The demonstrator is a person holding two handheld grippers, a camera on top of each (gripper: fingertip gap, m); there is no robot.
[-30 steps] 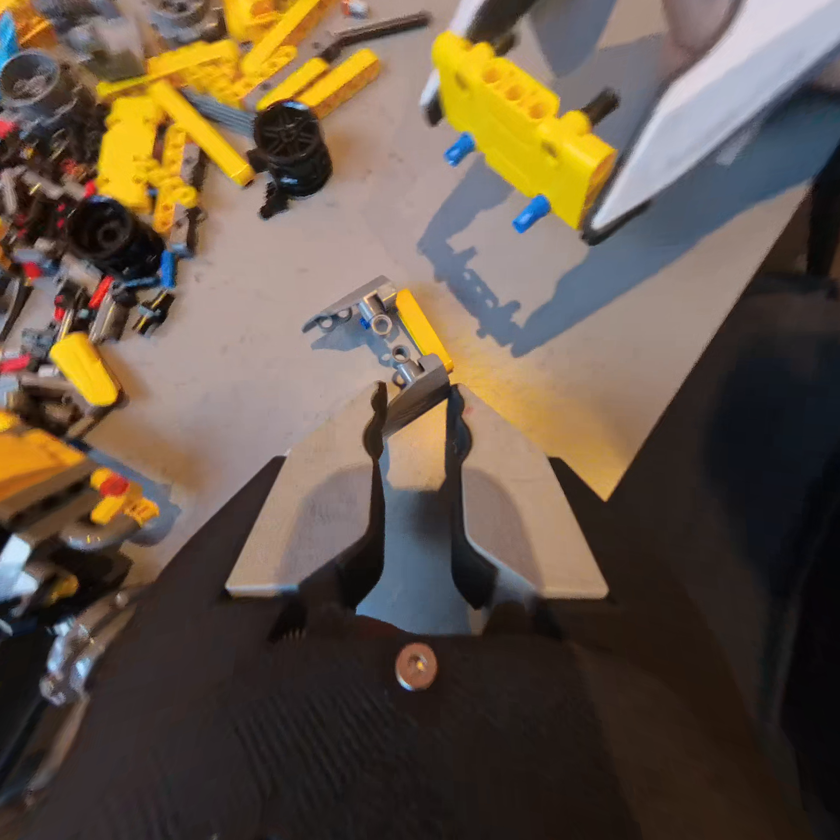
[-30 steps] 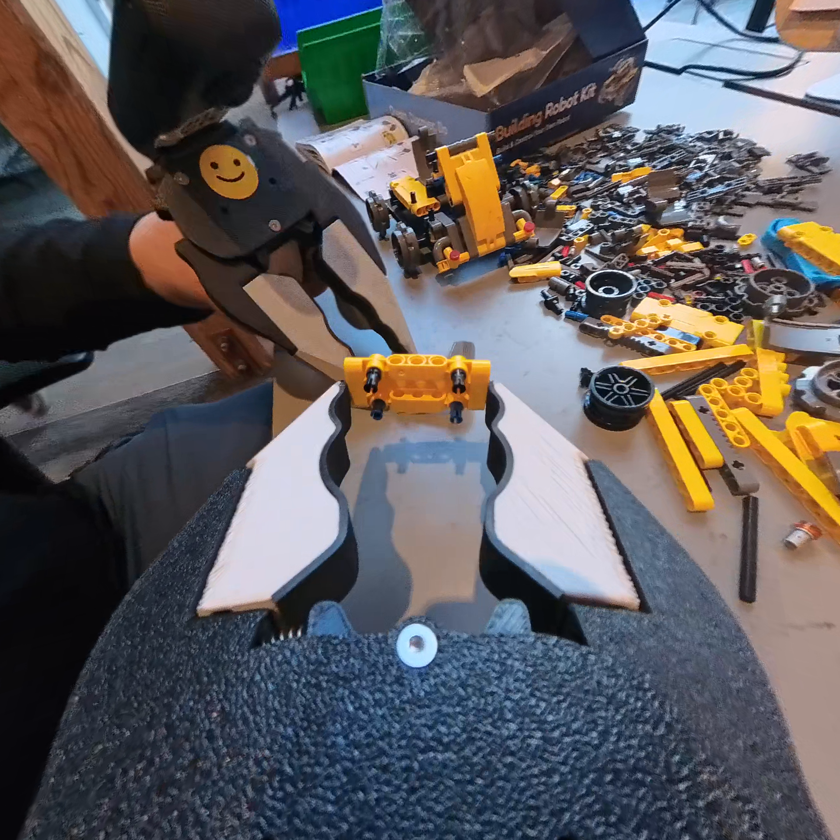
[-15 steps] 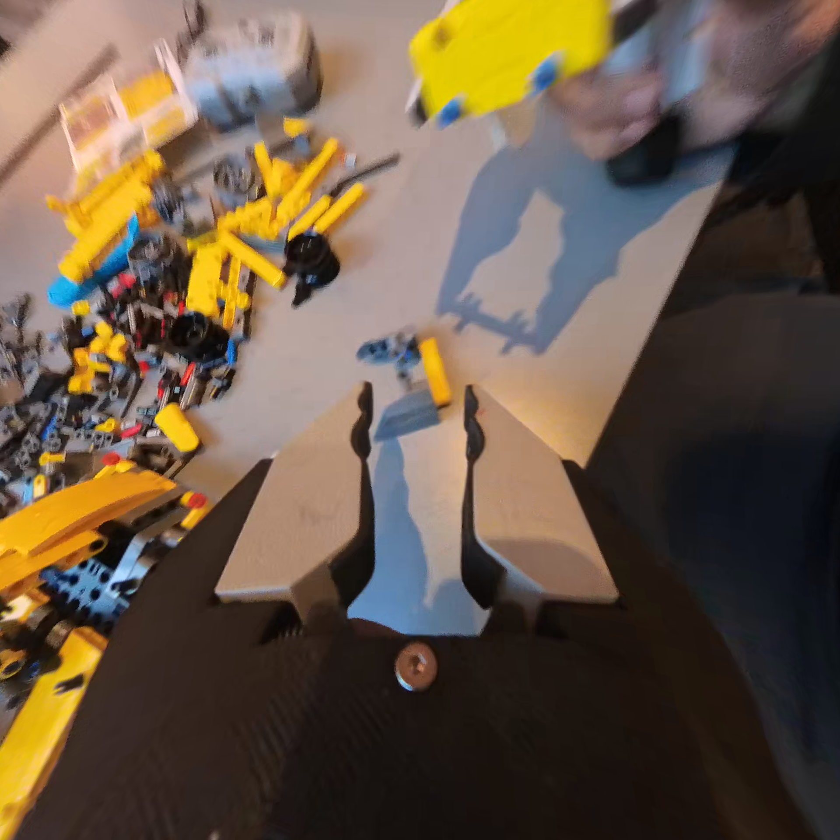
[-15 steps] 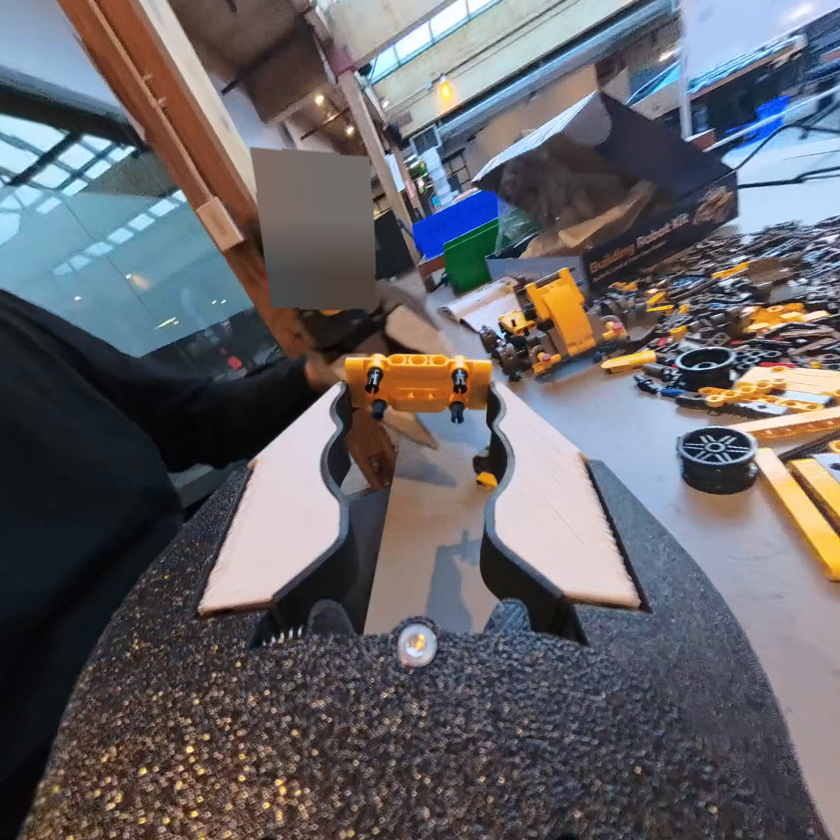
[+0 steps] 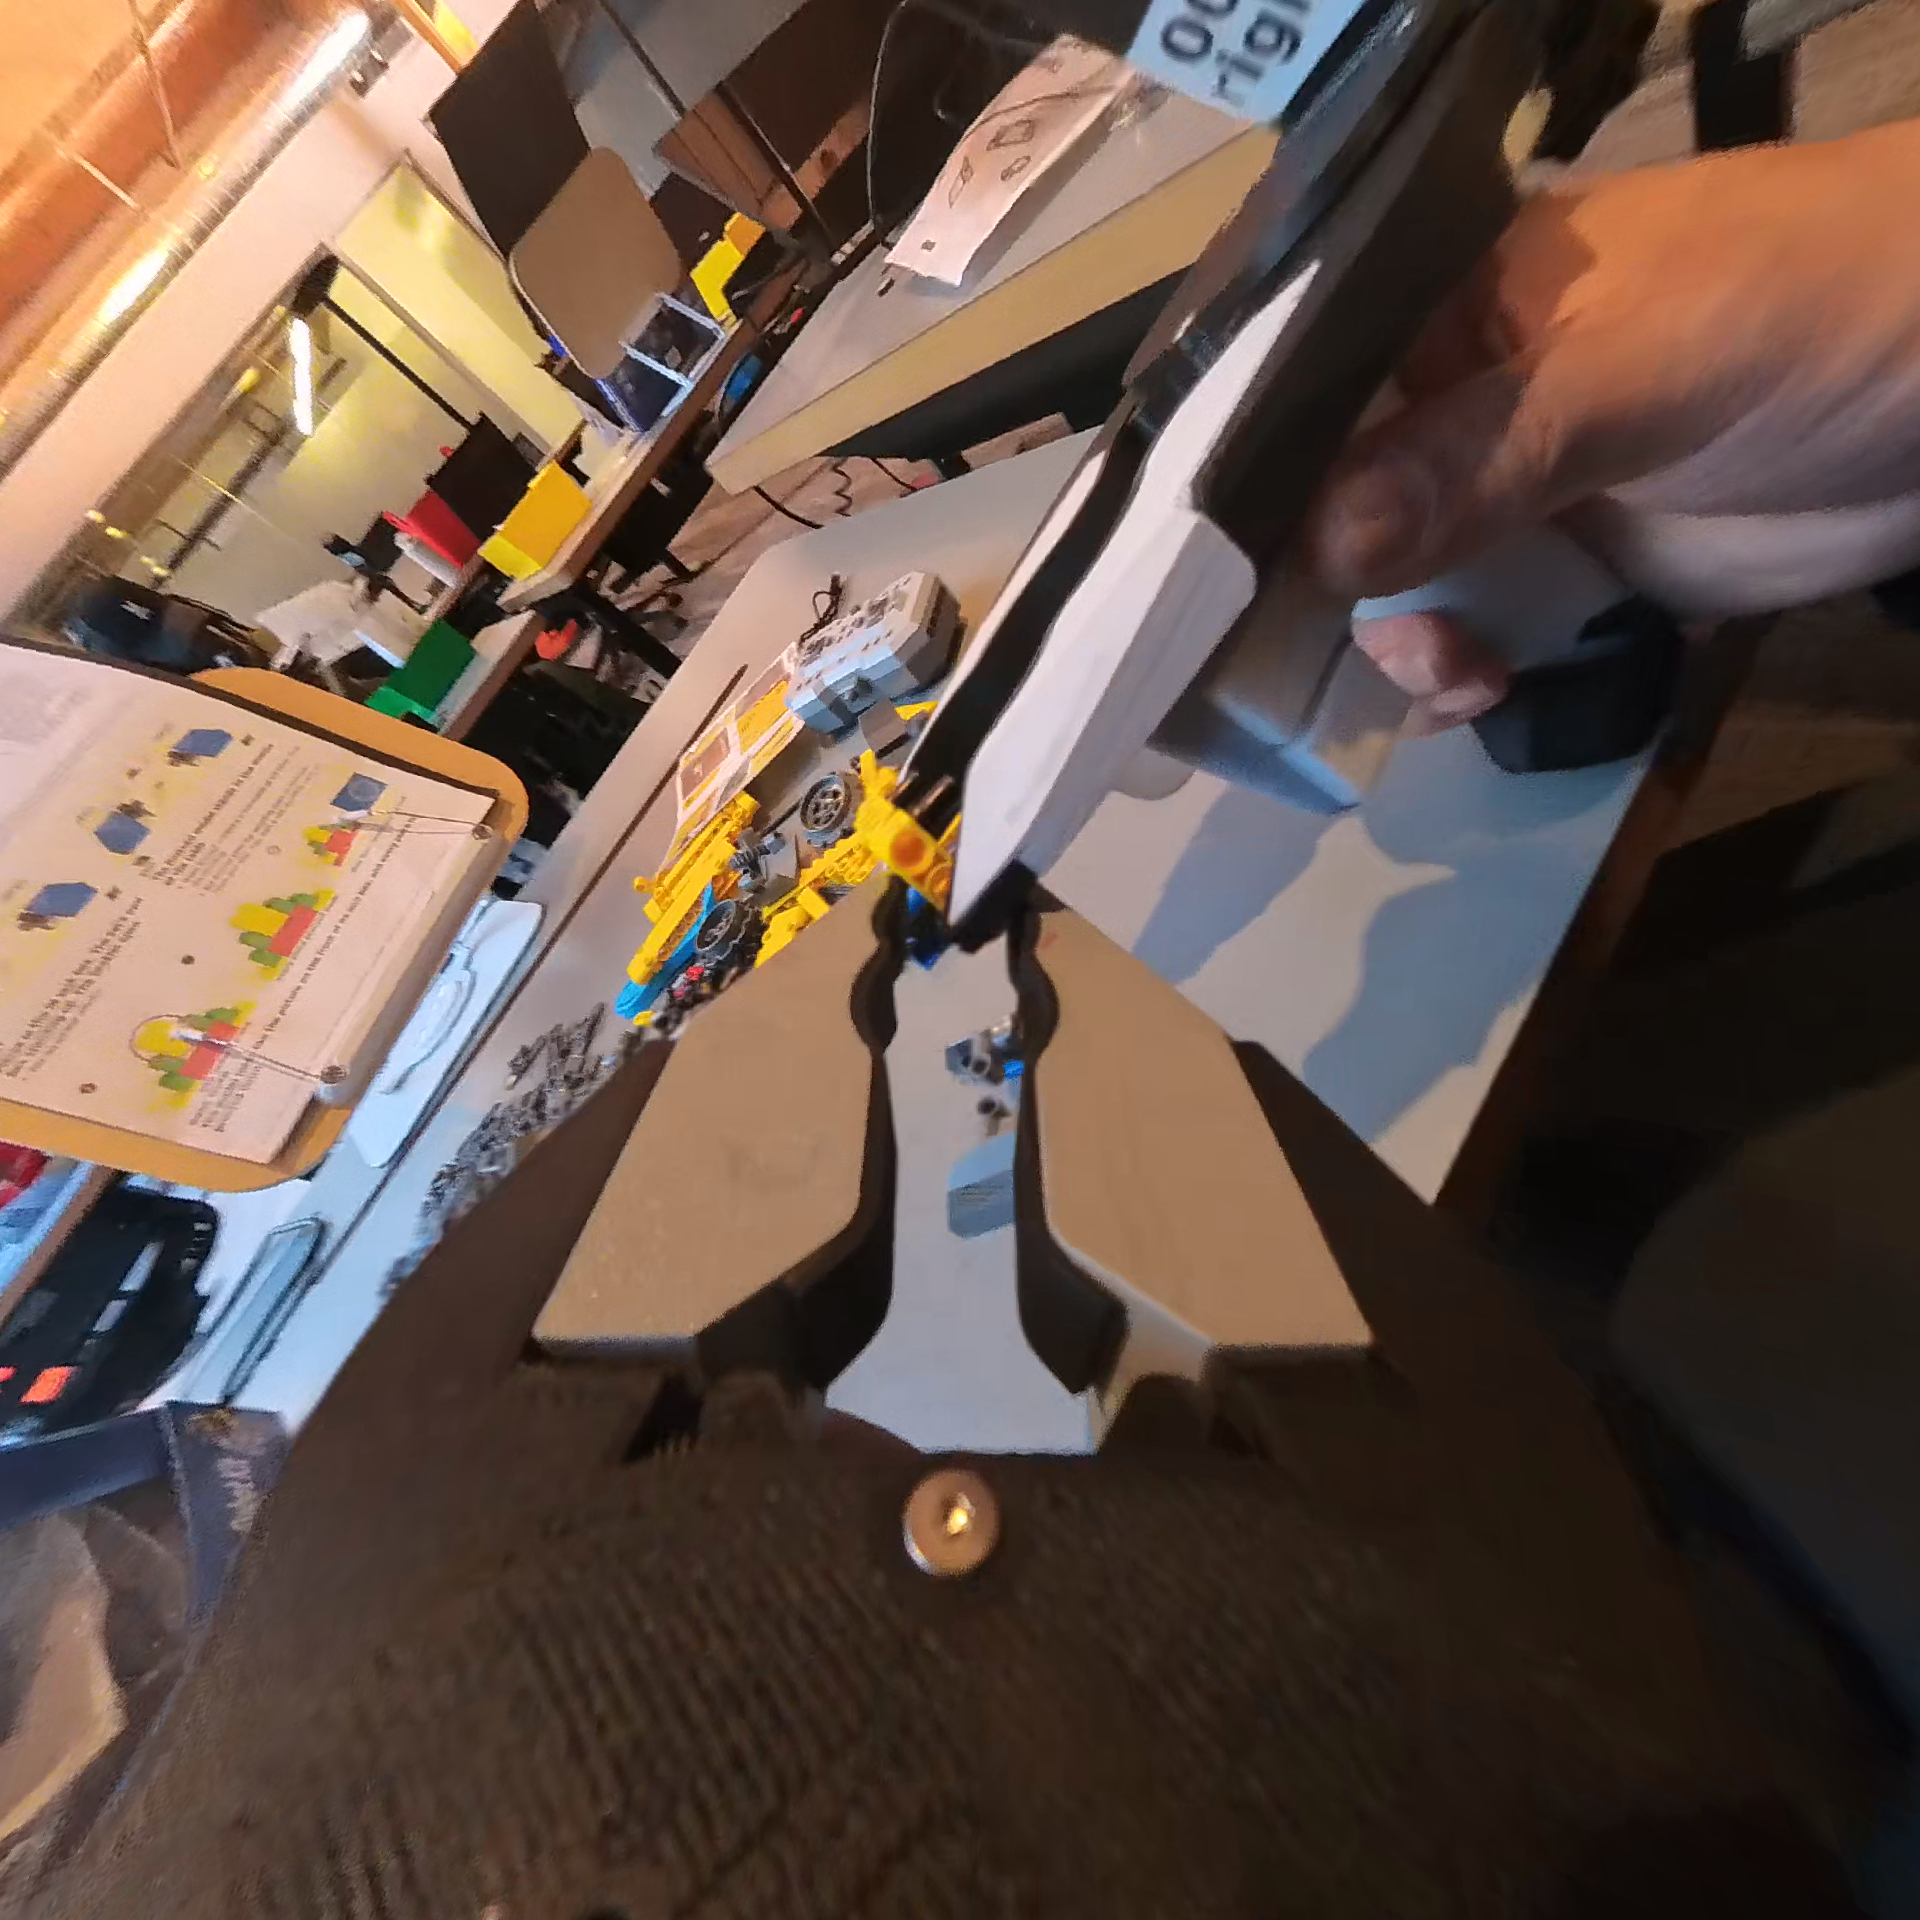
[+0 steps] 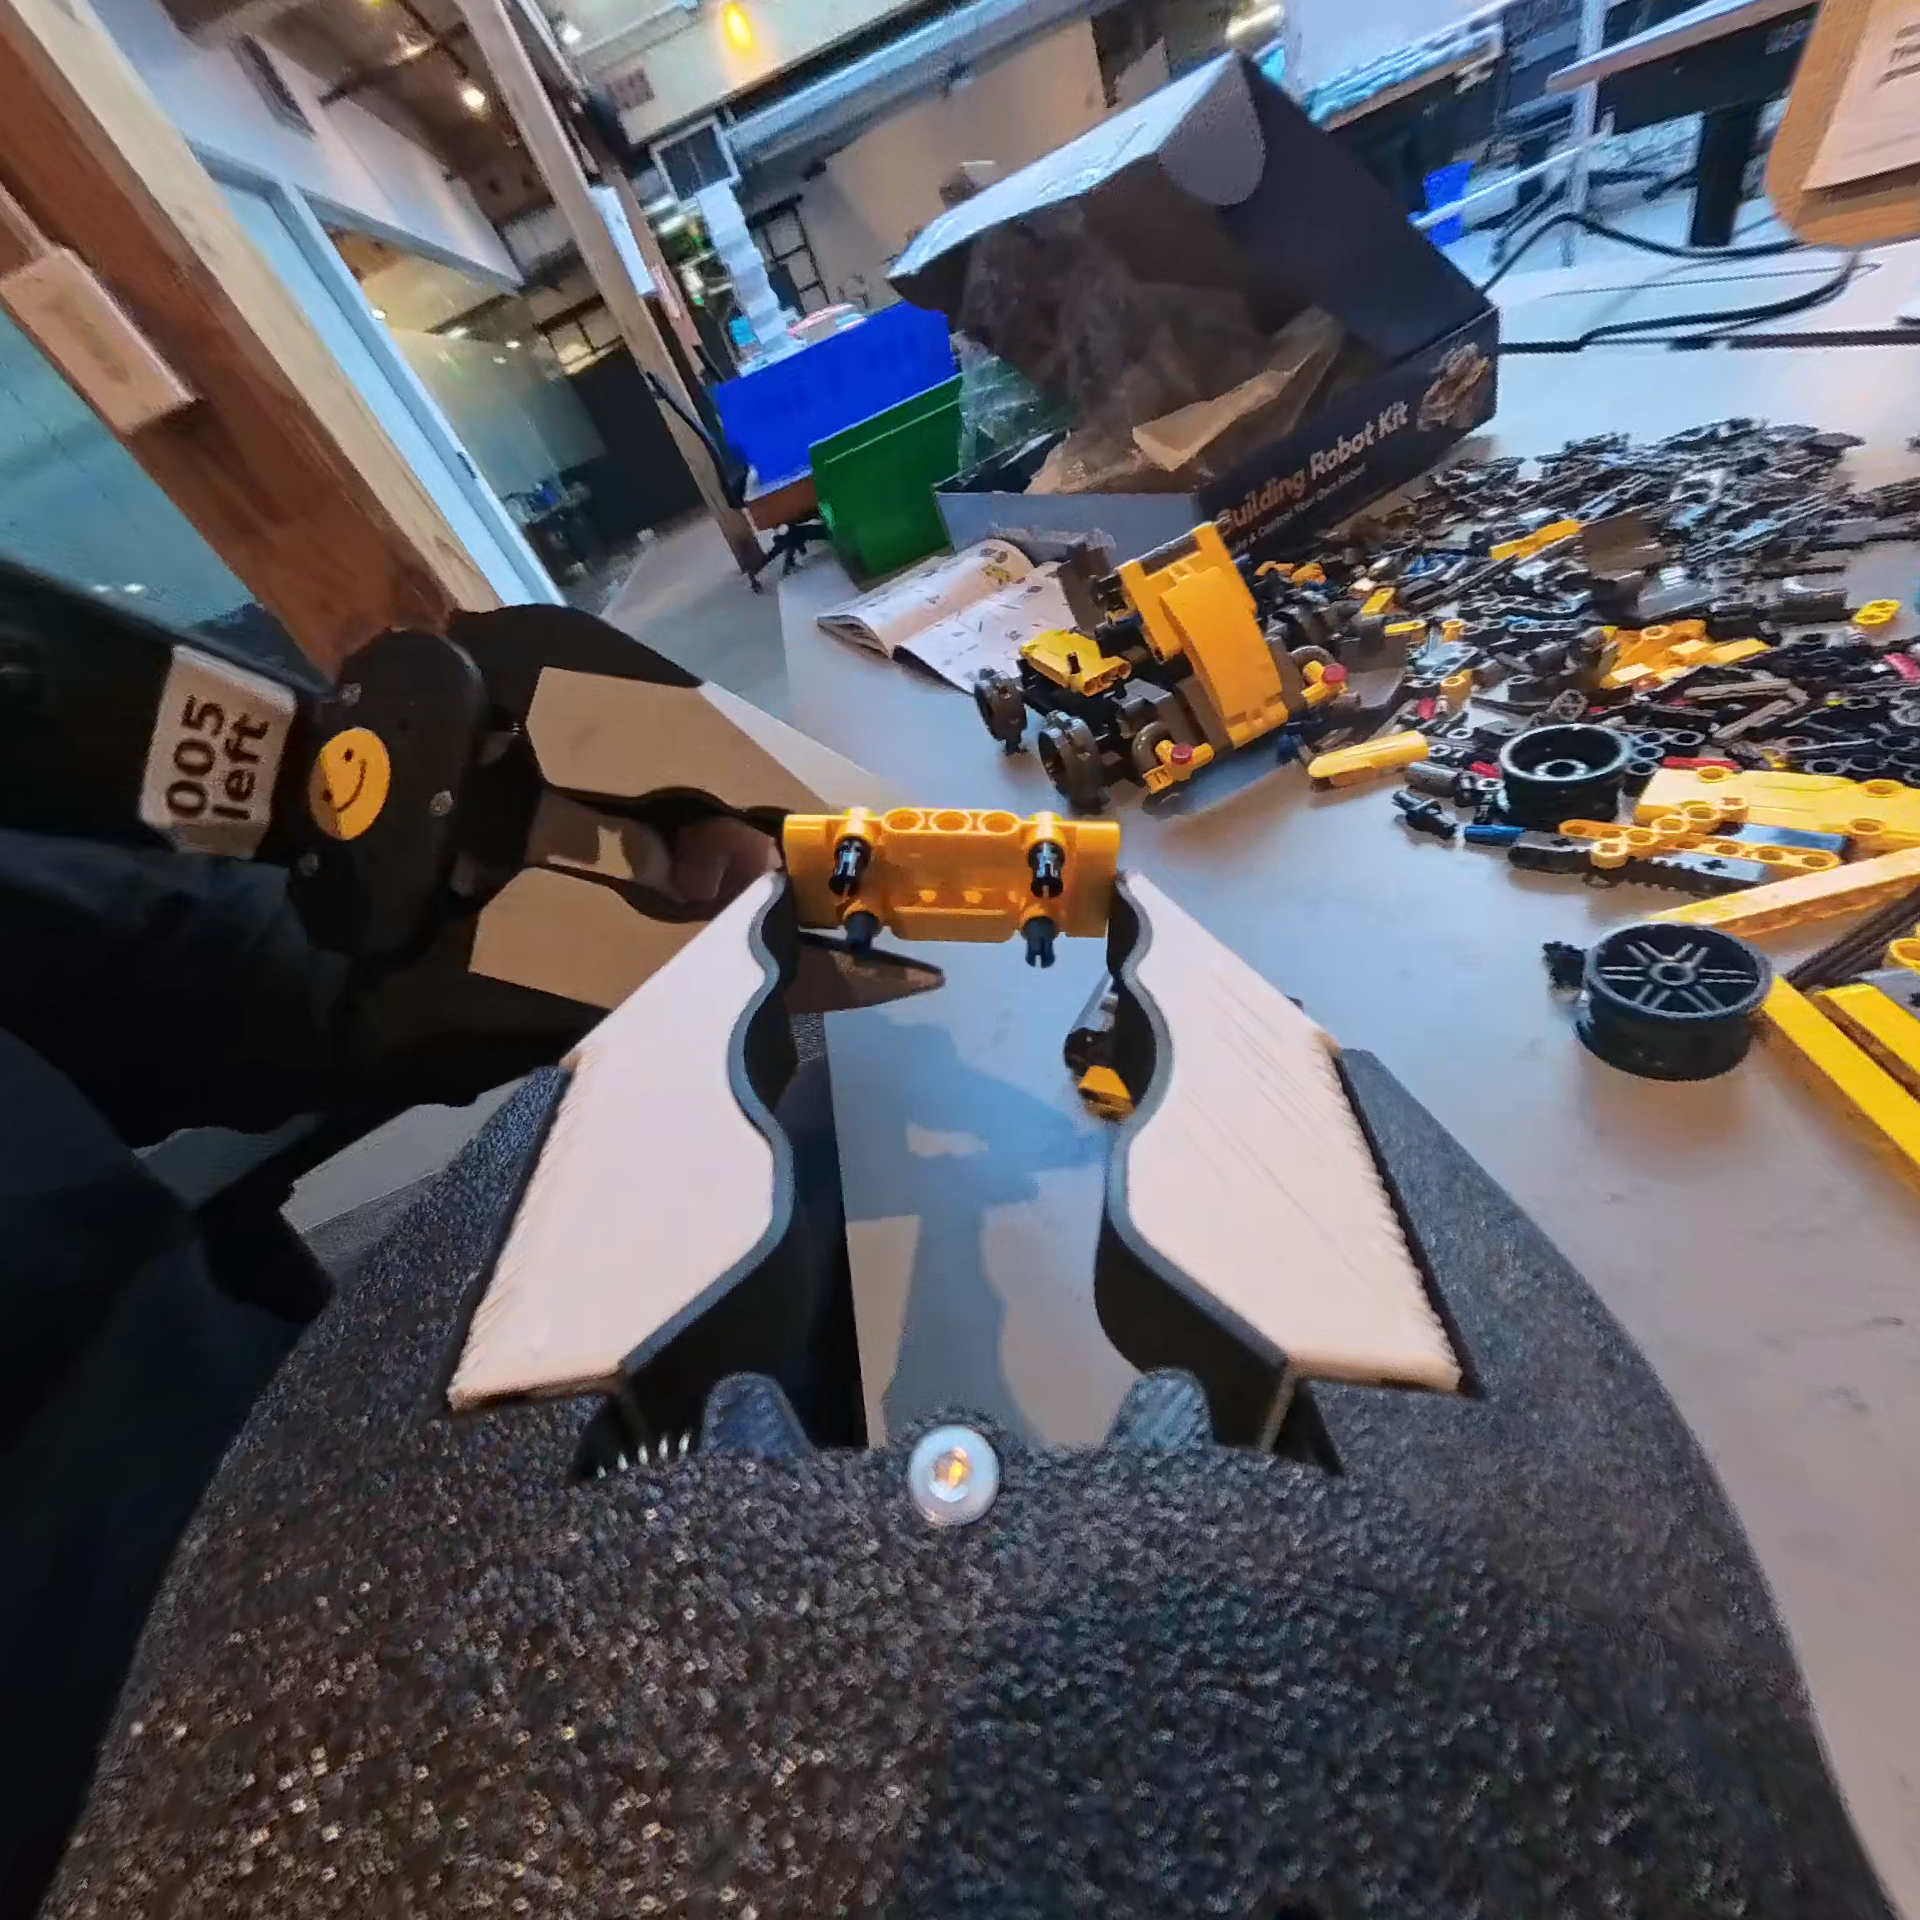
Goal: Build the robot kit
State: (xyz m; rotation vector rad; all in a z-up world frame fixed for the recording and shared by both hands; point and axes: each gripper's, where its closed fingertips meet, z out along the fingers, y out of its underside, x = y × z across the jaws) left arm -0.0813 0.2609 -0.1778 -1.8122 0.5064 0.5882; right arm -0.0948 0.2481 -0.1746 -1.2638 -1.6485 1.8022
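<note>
right claw (image 6: 951, 894) is clamped on a yellow beam block (image 6: 948, 875), pinched end to end, so the block's long axis runs straight across between the two fingertips. it's got four black pins (image 6: 1043, 862) sticking out toward the camera and a row of holes along the top. it's held up off the surface (image 6: 1351, 987), not resting on anything.

left claw (image 5: 951, 935) is the interesting one. its jaws stand a little apart with nothing between them, so i'd call it released and empty. from the right wrist view you can see it coming in from the left side with its tips right at the left end of the block, just beside or maybe touching, can't tell which. from its own camera the block shows as a yellow bit with blue pin ends just past its tips, mostly hidden by the right claw's white finger. so the block lies dead ahead of the left claw, end-on to it.

a bare hand (image 5: 1662, 416) is wrapped around the right claw's handle.

under both claws, down on the surface, there's a small grey and blue bit (image 5: 982, 1060) and a little yellow and black piece (image 6: 1101, 1070). further out: a half-built yellow vehicle (image 6: 1164, 665), a black wheel (image 6: 1668, 997), a big scatter of yellow and black parts, an open booklet (image 6: 935, 613) and a dark cardboard box (image 6: 1195, 312).
</note>
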